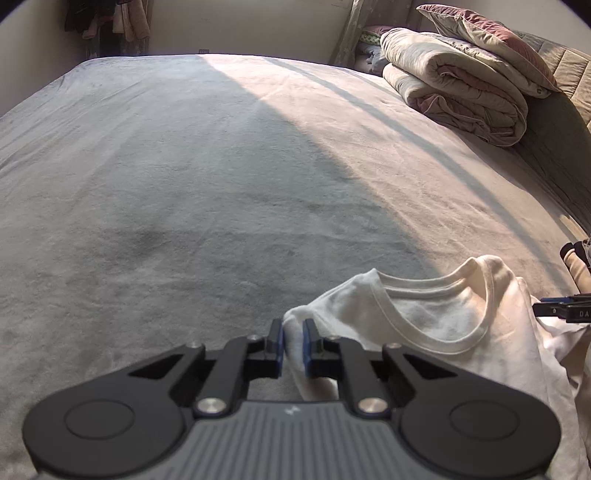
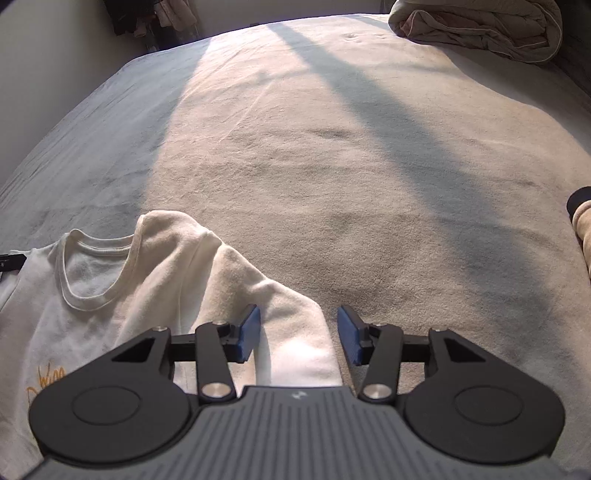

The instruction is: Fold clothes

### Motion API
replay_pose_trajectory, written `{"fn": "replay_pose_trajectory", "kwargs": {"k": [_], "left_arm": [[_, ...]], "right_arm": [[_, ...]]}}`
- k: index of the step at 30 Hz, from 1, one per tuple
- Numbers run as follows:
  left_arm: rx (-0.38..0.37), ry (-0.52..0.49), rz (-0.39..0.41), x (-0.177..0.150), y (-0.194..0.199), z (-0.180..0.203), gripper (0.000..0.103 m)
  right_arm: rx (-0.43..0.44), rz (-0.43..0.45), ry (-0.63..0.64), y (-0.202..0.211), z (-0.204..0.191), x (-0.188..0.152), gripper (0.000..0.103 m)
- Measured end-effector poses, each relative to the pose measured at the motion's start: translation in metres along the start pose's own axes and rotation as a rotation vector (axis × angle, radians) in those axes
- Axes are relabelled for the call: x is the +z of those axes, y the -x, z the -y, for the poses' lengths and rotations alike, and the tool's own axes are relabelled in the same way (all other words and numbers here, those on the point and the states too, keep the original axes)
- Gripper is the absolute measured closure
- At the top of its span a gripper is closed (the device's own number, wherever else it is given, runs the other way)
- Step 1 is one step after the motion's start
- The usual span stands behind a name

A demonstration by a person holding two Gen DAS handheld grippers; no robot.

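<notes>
A cream T-shirt [image 1: 436, 317] with a ribbed round collar lies on the bed near its front edge. My left gripper [image 1: 293, 347] is shut on the shirt's left shoulder fold, with white cloth pinched between the blue pads. In the right wrist view the same T-shirt [image 2: 147, 280] shows orange print at its lower left. My right gripper [image 2: 299, 334] straddles the shirt's right shoulder and sleeve. The left pad [image 2: 248, 332] touches the cloth, while the right pad stands clear of it with bed showing in the gap. The right gripper's tip [image 1: 565, 310] shows at the left wrist view's right edge.
The grey bed cover [image 1: 221, 166] stretches ahead, half in sunlight. Folded quilts [image 1: 461, 96] and a pillow [image 1: 487, 40] are stacked at the far right. Clothes [image 1: 110, 22] hang at the far wall. A person's sleeve and hand [image 2: 581, 218] show at the right edge.
</notes>
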State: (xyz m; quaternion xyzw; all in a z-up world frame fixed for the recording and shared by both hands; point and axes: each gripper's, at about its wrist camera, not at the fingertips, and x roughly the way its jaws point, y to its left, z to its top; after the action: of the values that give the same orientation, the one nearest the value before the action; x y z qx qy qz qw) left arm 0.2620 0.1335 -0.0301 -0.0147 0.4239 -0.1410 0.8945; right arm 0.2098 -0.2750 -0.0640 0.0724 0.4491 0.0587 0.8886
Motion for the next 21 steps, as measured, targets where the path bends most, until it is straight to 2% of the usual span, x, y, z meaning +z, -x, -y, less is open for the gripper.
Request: {"fn": "replay_pose_trajectory", "kwargs": {"k": [1,2,3,4,9,13,21], "left_arm": [[0.018,0.002,0.0,-0.001,-0.001,0.0,0.098],[0.029,0.009,0.01,-0.002,-0.002,0.0,0.098],[0.034,0.008,0.028,-0.003,-0.001,0.001,0.098],[0.041,0.005,0.045,-0.003,0.001,0.003,0.099],[0.056,-0.021,0.139,0.006,0.019,0.02,0.099],[0.058,-0.038,0.206,0.017,0.028,0.034,0.099],[0.063,0.024,0.316,0.04,0.016,0.054,0.099]], "right_arm": [[0.002,0.004,0.014,0.001,-0.003,-0.002,0.069],[-0.002,0.005,0.025,0.001,-0.005,-0.004,0.073],[0.0,0.008,0.041,0.003,-0.008,-0.005,0.088],[0.01,0.019,0.055,0.005,-0.011,-0.007,0.094],[-0.116,0.127,0.106,0.027,-0.015,-0.012,0.095],[-0.166,0.188,0.092,0.046,-0.005,-0.008,0.096],[-0.322,0.288,0.101,0.059,0.01,0.01,0.096]]}}
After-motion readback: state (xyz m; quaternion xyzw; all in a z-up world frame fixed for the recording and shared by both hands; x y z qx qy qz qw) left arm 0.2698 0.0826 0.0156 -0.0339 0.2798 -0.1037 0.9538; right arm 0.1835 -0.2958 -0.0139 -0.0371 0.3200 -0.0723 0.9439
